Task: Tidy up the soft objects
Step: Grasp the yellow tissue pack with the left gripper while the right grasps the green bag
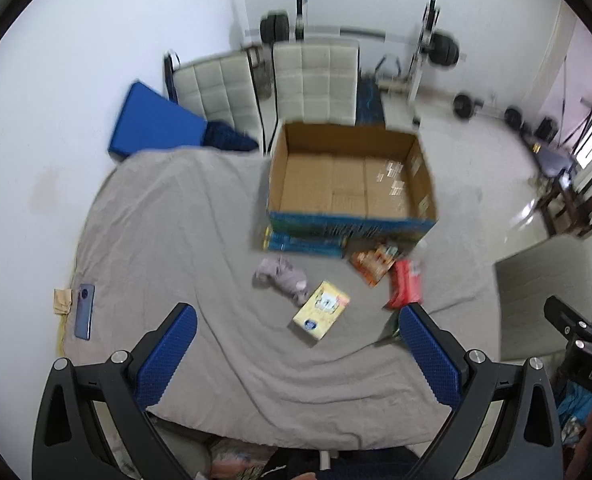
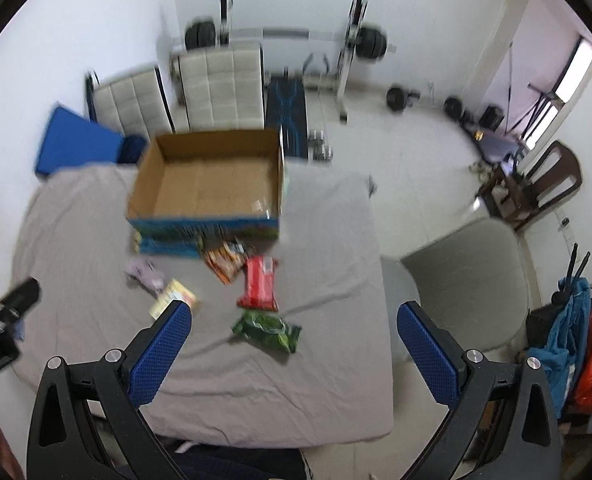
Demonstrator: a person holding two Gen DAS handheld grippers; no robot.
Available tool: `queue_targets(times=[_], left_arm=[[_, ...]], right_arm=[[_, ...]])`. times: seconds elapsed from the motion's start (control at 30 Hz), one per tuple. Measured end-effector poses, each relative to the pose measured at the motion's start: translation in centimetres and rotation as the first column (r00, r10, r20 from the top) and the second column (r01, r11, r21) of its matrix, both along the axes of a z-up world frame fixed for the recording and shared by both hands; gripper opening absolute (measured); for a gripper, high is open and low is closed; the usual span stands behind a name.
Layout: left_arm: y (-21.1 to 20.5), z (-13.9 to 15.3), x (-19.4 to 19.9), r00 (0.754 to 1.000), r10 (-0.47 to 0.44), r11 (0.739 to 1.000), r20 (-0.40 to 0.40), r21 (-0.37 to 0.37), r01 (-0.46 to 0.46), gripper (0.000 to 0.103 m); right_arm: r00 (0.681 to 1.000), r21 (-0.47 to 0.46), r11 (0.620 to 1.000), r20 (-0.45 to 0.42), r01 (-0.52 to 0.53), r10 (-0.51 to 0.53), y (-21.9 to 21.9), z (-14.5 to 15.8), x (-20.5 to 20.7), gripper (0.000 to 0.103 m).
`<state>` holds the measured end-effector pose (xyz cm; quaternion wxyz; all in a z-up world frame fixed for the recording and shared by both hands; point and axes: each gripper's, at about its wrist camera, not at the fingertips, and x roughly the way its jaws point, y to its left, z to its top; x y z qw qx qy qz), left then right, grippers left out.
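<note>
An open, empty cardboard box (image 1: 348,184) (image 2: 211,184) sits on a bed with a grey sheet (image 1: 167,240) (image 2: 328,240). In front of it lie a crumpled lilac cloth (image 1: 281,278) (image 2: 145,274), a yellow pack (image 1: 322,310) (image 2: 173,298), an orange packet (image 1: 374,262) (image 2: 223,262), a red packet (image 1: 406,282) (image 2: 259,282) and a green packet (image 2: 267,330). My left gripper (image 1: 296,354) is open and empty, held above the near sheet. My right gripper (image 2: 296,350) is open and empty, above the bed near the green packet.
A phone (image 1: 84,311) lies at the bed's left edge. A blue mat (image 1: 155,124) and two white chairs (image 1: 314,82) stand behind the bed. A grey chair (image 2: 468,280) stands to the right. Gym weights (image 2: 370,42) line the far wall.
</note>
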<state>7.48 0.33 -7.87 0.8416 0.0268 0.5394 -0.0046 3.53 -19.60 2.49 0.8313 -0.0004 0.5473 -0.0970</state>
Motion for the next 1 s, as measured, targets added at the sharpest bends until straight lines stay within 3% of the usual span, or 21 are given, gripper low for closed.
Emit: queue_targets(times=[0.2, 0.43, 0.53, 0.7, 0.83, 0.93, 1.0], left_arm=[[-0.5, -8.7, 4.1, 0.988, -0.02, 1.0, -0.154, 0.005, 0.021, 0.103], [-1.5, -18.0, 6.9, 0.953, -0.075, 0.997, -0.295, 0.004, 0.08, 0.103], [-1.8, -21.4, 7.5, 0.932, -0.09, 0.995, -0.35, 0.016, 0.102, 0.103], [-2.0, -25.2, 8.3, 0.907, -0.092, 0.994, -0.411, 0.022, 0.11, 0.103], [-1.9, -26.9, 8.3, 0.89, -0.104, 0.993, -0.444, 0.01, 0.121, 0.103], [-1.6, -27.7, 8.5, 0.887, -0.11, 0.992, -0.449, 0.011, 0.129, 0.103], [-1.5, -28.3, 8.7, 0.883, -0.117, 0.991, -0.455, 0.01, 0.136, 0.103]], right_arm=[[0.965, 0.075, 0.997, -0.257, -0.031, 0.049, -1.7, -13.3, 5.1, 0.103], [0.891, 0.188, 0.977, -0.418, -0.105, 0.176, -2.1, -26.6, 8.7, 0.103], [0.84, 0.182, 0.963, -0.475, -0.198, 0.263, -1.5, -30.1, 9.7, 0.101], [0.74, 0.206, 0.909, -0.529, -0.363, 0.415, 0.3, -34.5, 10.2, 0.087], [0.693, 0.269, 0.888, -0.555, -0.374, 0.46, 1.5, -36.2, 9.1, 0.071], [0.701, 0.279, 0.904, -0.572, -0.322, 0.426, 1.9, -37.2, 8.1, 0.057], [0.741, 0.299, 0.929, -0.568, -0.22, 0.358, 1.4, -37.6, 7.4, 0.048]])
